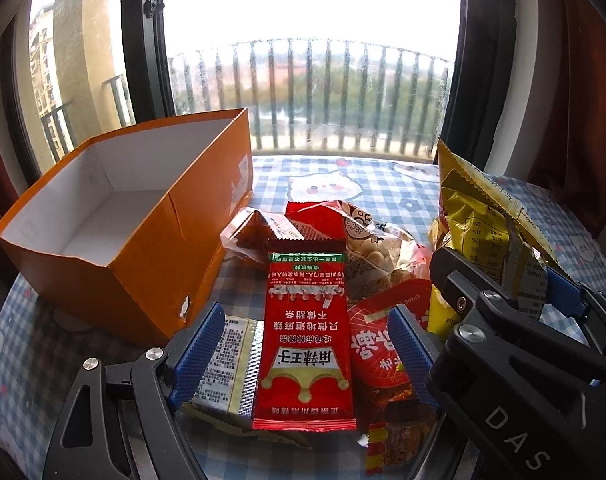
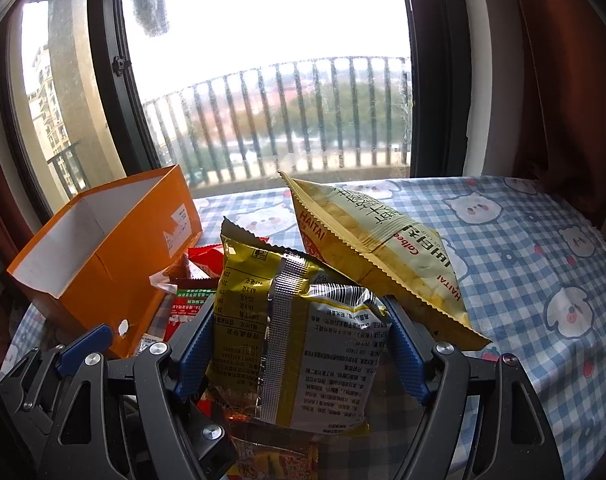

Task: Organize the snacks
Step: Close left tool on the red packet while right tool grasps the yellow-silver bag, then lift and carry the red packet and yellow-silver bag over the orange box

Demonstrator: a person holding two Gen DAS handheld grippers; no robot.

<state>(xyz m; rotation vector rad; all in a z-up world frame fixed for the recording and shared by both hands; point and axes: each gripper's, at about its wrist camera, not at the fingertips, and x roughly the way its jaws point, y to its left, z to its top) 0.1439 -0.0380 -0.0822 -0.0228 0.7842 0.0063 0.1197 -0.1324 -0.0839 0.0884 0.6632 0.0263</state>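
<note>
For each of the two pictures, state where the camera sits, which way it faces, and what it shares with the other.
Left wrist: on the left tool, facing the window; a red packet lies between its fingers; the right tool shows.
Right wrist: on the right tool, facing the window, its pads against a yellow bag.
Shared: orange box, checked cloth, window railing.

A large dark-framed window (image 1: pixel 311 60) fills the back, bright with overcast daylight. Beyond the glass runs a balcony railing (image 2: pixel 287 120), with trees and an apartment block (image 1: pixel 43 68) outside. Reddish curtains (image 2: pixel 563 80) hang at the right. A blue checked cloth with bear prints (image 2: pixel 523 248) covers the bench.
</note>
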